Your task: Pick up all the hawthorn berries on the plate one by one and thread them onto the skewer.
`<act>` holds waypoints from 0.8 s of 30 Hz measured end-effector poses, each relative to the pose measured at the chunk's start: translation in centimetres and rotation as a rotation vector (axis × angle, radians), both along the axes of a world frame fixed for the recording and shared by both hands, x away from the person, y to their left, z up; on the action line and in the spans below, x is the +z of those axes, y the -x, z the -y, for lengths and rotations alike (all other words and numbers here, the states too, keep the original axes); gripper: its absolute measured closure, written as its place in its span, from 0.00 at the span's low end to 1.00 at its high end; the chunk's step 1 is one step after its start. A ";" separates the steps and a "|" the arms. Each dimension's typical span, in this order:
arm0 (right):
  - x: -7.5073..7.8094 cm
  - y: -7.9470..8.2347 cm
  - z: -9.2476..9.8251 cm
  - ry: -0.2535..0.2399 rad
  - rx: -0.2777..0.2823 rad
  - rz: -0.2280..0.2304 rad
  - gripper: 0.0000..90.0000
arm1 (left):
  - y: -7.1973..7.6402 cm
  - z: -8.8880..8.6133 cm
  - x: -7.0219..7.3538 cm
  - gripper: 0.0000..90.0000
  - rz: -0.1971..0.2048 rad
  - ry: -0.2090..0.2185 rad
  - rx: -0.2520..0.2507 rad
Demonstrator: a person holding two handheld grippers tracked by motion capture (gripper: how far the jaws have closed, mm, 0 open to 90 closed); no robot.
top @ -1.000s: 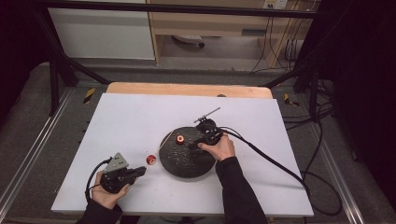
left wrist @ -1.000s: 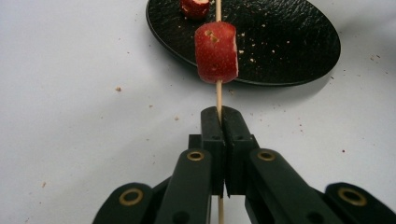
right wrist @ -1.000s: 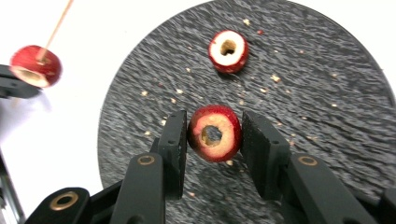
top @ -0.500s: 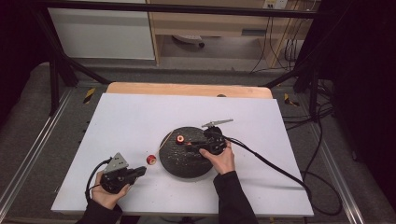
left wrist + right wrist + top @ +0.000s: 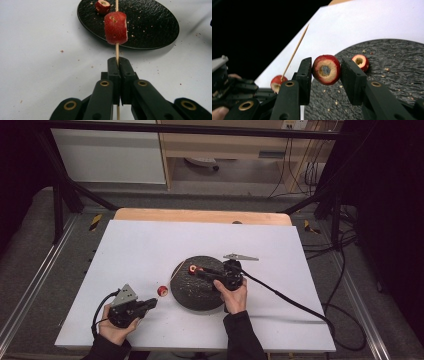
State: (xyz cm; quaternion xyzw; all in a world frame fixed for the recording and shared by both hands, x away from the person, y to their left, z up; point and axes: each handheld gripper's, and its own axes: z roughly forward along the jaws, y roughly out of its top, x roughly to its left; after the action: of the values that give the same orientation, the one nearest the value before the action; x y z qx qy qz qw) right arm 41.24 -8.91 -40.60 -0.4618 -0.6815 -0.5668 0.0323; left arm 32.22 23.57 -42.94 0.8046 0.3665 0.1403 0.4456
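My left gripper (image 5: 117, 61) (image 5: 152, 302) is shut on a thin wooden skewer (image 5: 116, 48) near the table's front left. A red cored fruit piece (image 5: 115, 27) (image 5: 162, 291) is threaded on the skewer just short of the black plate (image 5: 200, 292). My right gripper (image 5: 326, 64) (image 5: 199, 271) reaches over the plate from the right, shut on a second red cored piece (image 5: 326, 69) with its hole facing the camera. A third piece (image 5: 360, 62) (image 5: 102, 6) lies on the plate. The skewer (image 5: 295, 48) points up and away in the right gripper view.
Crumbs are scattered on the plate and the white table top (image 5: 150, 250). The right gripper's cable (image 5: 285, 297) trails across the table to the right edge. A wooden strip (image 5: 200, 216) borders the far side of the table.
The right hand has turned and drawn back toward the near edge, and its grey top plate has swung to the right. The left gripper and skewer have stayed put.
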 end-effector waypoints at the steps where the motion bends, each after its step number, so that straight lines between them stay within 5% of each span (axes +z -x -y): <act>1: 0.0 0.0 0.0 -0.011 -0.010 0.001 0.70 | 0.0 0.0 0.0 0.98 0.002 0.002 0.001; 24: 0.2 0.0 0.6 -0.242 -0.182 0.063 0.70 | 0.7 1.5 0.1 0.98 0.023 0.038 0.018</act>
State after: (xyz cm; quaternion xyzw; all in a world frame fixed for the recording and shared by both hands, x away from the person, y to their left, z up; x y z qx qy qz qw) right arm 41.22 -9.48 -40.42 -0.4964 -0.5640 -0.6597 0.0147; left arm 31.50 22.09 -42.88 0.7910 0.3710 0.1466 0.4640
